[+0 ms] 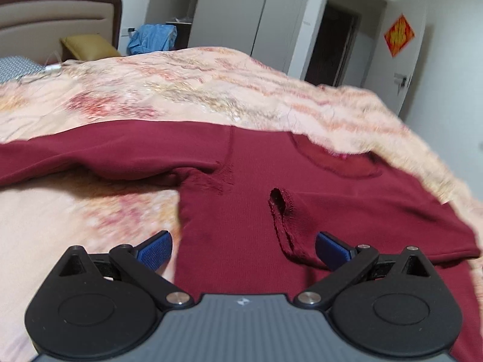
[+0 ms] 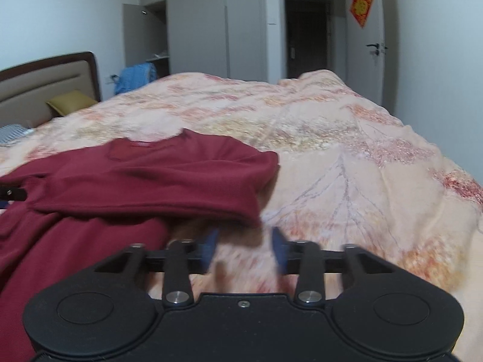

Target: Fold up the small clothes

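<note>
Across the middle of the left wrist view lies the maroon top (image 1: 250,187), spread on the bed's floral quilt (image 1: 169,87), neckline toward the upper right of the frame. One sleeve (image 1: 90,154) runs out flat toward the left edge; the other sleeve (image 1: 377,211) has been laid inward across the chest, its ribbed cuff (image 1: 279,202) resting near the centre of the body. That placing reads as the first fold of the job: a sleeve brought in so the garment narrows into a strip.

Low in that frame the left tool (image 1: 243,249) hovers over the lower body of the top with its blue pads (image 1: 155,250) spread wide and nothing between them. I judge it is free to go for the outstretched sleeve.

From the right wrist view the same top (image 2: 145,178) fills the left half of the frame, the folded sleeve (image 2: 169,193) forming a thick band whose end sits just above the right tool (image 2: 244,247). Its pads (image 2: 211,244) stand partly apart over bare quilt (image 2: 347,163), holding nothing; blur hides finer detail.

Toward the upper left a headboard (image 2: 45,81), a yellow pillow (image 2: 71,102) and a blue bundle (image 2: 135,75) sit behind. An open wardrobe (image 2: 157,36) shows a shelf with something pale on it, too small to identify. No basket or bin for folded clothes shows.
</note>
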`<action>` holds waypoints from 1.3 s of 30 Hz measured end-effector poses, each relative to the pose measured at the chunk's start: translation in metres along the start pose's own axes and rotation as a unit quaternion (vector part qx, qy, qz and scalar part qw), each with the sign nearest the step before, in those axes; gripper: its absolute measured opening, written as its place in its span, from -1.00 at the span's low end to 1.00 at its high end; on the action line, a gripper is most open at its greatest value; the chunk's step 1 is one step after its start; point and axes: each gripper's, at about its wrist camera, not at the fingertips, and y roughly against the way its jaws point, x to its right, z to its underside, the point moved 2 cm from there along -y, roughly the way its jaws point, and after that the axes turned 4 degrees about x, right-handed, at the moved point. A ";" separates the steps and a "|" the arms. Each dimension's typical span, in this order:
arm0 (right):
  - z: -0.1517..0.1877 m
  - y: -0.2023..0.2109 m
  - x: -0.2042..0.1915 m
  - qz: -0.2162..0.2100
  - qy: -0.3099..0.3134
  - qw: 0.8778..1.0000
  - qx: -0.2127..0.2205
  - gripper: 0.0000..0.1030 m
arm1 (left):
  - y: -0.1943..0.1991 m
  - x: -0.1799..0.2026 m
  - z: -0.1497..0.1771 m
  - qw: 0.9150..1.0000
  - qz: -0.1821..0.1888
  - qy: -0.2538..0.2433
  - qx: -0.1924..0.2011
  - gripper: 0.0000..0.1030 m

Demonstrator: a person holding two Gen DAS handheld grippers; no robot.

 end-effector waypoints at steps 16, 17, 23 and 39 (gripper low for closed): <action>0.098 0.151 -0.066 -0.054 -0.083 0.995 -0.008 0.54 | 0.142 -0.042 0.092 0.998 0.033 -0.010 -0.052 0.99; 0.104 0.154 -0.069 -0.049 -0.094 0.994 -0.010 0.49 | 0.146 -0.043 0.095 0.998 0.037 -0.003 -0.054 0.98; 0.116 0.162 -0.082 -0.049 -0.133 0.990 -0.012 -0.03 | 0.157 -0.047 0.109 0.997 0.026 0.024 -0.076 0.47; 0.087 0.210 -0.089 -0.050 -0.097 0.994 0.014 -0.89 | 0.230 -0.061 0.084 0.999 0.015 0.039 -0.003 -0.96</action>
